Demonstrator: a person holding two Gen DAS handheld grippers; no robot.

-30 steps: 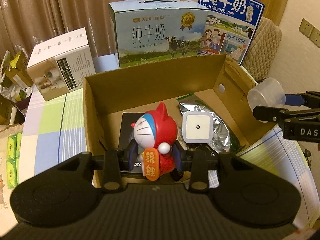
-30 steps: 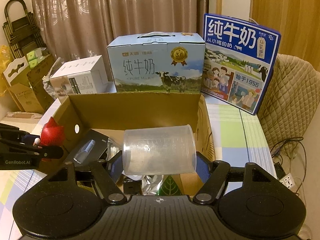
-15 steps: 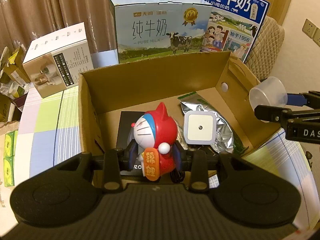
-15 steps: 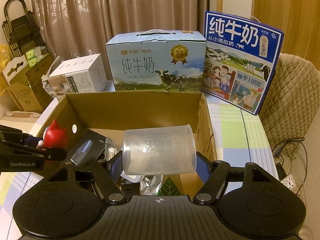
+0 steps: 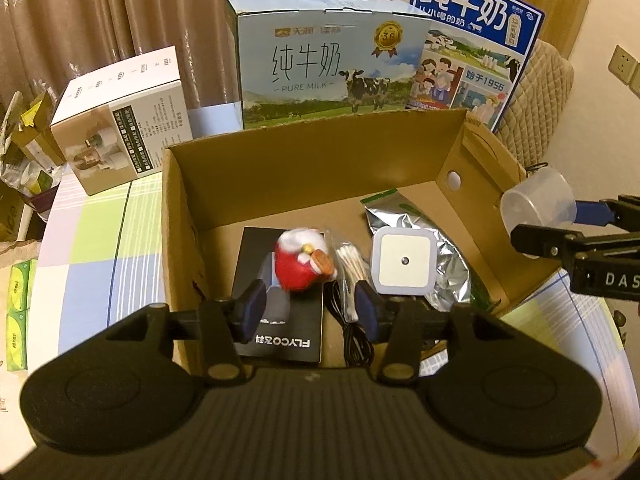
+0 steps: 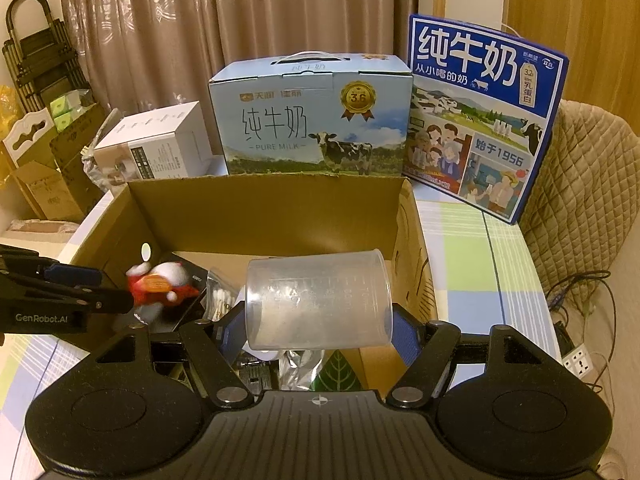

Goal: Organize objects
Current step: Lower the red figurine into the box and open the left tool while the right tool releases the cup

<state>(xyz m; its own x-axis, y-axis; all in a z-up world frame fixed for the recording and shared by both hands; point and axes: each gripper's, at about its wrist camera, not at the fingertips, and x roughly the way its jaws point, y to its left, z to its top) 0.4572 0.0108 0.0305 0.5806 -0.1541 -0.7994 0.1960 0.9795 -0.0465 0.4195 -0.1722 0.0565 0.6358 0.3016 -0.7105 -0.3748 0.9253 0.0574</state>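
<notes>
Left wrist view first: my left gripper (image 5: 310, 304) has its jaws opening, and nothing sits between the blue pads now. A second ago they were clamped on the red toy figure (image 5: 302, 262), held upright facing me; now it has dropped clear and shows blurred, tipped over above the black flat box (image 5: 280, 320) inside the cardboard box (image 5: 320, 168). I cannot tell whether it has landed or is falling. Its head points away from me toward the far wall, so its long axis runs roughly front to back, its orange tag to the right.

I judge that item as good as stowed, which frees the left side for the next pick.

Just right of the toy lie a bag of cotton swabs (image 5: 350, 268), a black cable (image 5: 352, 340), a white square night light (image 5: 404, 262) and a foil pouch (image 5: 432, 248).

Right wrist view: my right gripper (image 6: 318, 328) is clenched on the clear measuring cup (image 6: 318, 300), unchanged over the last second. It lies on its side across the jaws, long axis left to right, mouth to the right, hovering over the box's near right corner. It goes in next, I reckon.
</notes>
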